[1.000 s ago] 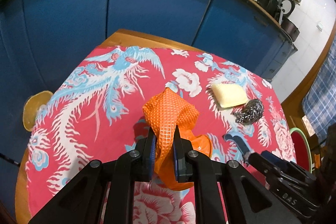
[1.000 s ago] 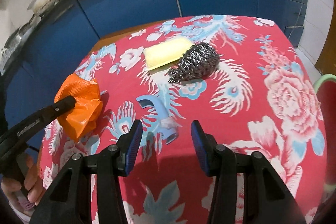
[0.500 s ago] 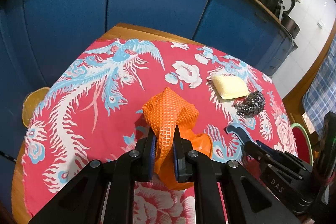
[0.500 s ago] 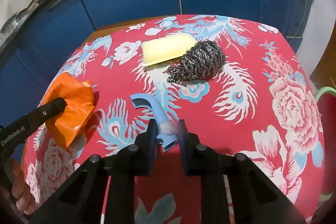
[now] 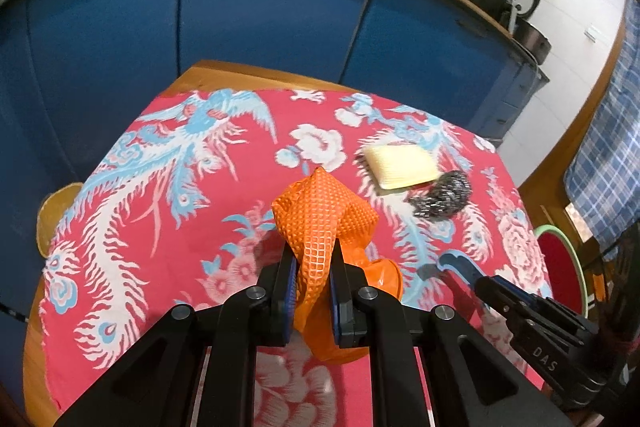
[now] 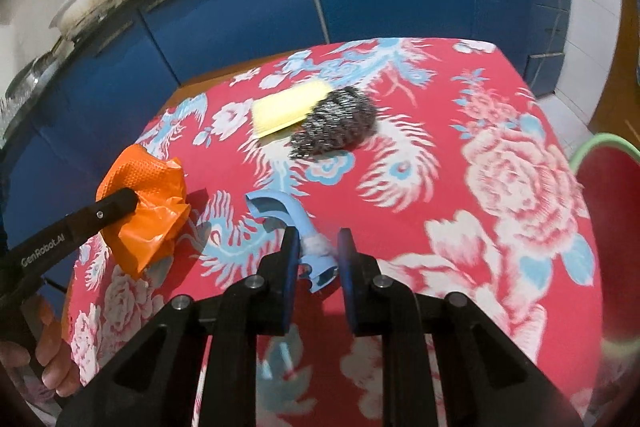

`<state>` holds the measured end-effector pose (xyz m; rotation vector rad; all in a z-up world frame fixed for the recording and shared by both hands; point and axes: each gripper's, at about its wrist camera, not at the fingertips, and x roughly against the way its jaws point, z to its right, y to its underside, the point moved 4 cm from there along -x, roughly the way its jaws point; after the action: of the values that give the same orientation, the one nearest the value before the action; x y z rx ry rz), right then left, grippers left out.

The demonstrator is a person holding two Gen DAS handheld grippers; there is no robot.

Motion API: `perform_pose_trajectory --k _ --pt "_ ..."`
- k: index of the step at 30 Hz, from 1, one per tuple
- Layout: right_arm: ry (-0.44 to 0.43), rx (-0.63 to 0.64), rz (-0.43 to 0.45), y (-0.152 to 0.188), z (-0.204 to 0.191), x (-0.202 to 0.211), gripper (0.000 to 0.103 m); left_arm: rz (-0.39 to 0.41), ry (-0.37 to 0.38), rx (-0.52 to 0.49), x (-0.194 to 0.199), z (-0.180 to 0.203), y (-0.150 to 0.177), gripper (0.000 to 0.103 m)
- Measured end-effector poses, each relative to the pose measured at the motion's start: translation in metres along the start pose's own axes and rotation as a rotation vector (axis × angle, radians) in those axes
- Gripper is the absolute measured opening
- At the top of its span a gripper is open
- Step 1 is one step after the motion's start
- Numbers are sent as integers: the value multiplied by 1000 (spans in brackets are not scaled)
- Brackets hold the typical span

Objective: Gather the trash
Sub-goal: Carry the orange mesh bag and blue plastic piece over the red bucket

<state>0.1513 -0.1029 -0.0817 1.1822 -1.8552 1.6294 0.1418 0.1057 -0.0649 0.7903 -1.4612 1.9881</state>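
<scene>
Now the right gripper, wide open a second ago, has clamped the blue plastic scrap at the worktop's six o'clock edge. Left gripper stays shut on the orange bag. Scrap looks ready to bag.

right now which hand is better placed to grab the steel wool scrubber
Neither hand is free. The left tongs are shut on the orange bag, and the right tongs grip a blue plastic piece. Once that is dropped, right: the steel wool scrubber lies straight ahead of it.
</scene>
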Motion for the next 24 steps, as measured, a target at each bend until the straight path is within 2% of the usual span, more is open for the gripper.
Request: perform_pose_trajectory --k 16,24 --pt "63 -109 97 7 58 62 22 -25 122 -124 6 71 0 13" --pt "119 -185 134 14 98 87 22 -51 203 -215 7 125 1 13"
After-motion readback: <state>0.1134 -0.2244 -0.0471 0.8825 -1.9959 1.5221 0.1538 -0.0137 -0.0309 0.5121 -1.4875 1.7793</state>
